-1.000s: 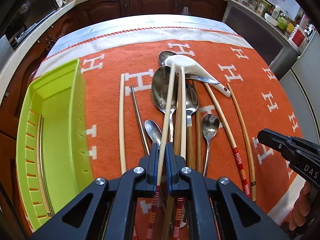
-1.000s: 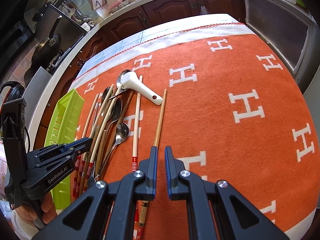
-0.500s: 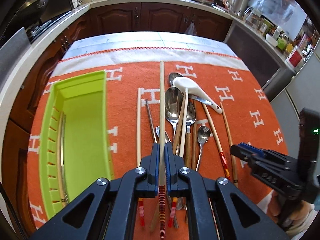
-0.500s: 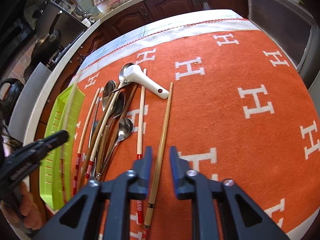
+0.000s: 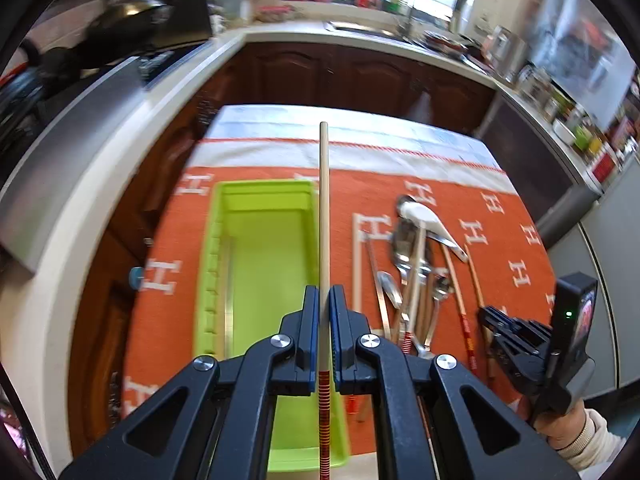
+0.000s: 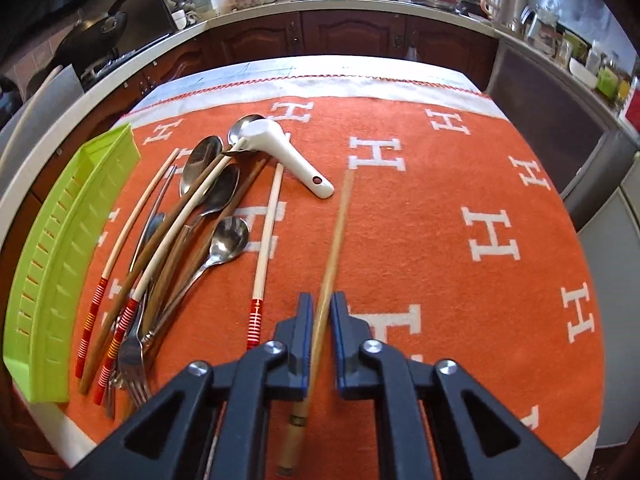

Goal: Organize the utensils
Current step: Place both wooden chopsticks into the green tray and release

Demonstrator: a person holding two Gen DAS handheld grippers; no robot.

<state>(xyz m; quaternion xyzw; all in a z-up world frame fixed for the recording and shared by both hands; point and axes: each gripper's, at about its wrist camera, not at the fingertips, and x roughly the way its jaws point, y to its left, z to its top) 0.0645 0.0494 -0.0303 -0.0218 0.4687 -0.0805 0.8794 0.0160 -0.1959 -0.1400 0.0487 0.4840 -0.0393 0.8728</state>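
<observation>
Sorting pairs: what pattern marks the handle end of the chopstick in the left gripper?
Red and yellowish stripes on the chopstick, clearest in the left wrist view.

The cloth on the table is orange with white H letters and a pale border edged in red stitching. The tray is lime green. The held chopstick is pale wood with red and yellow bands near its end. The ladle is white. Both claws' fingers are black with blue pads.
</observation>
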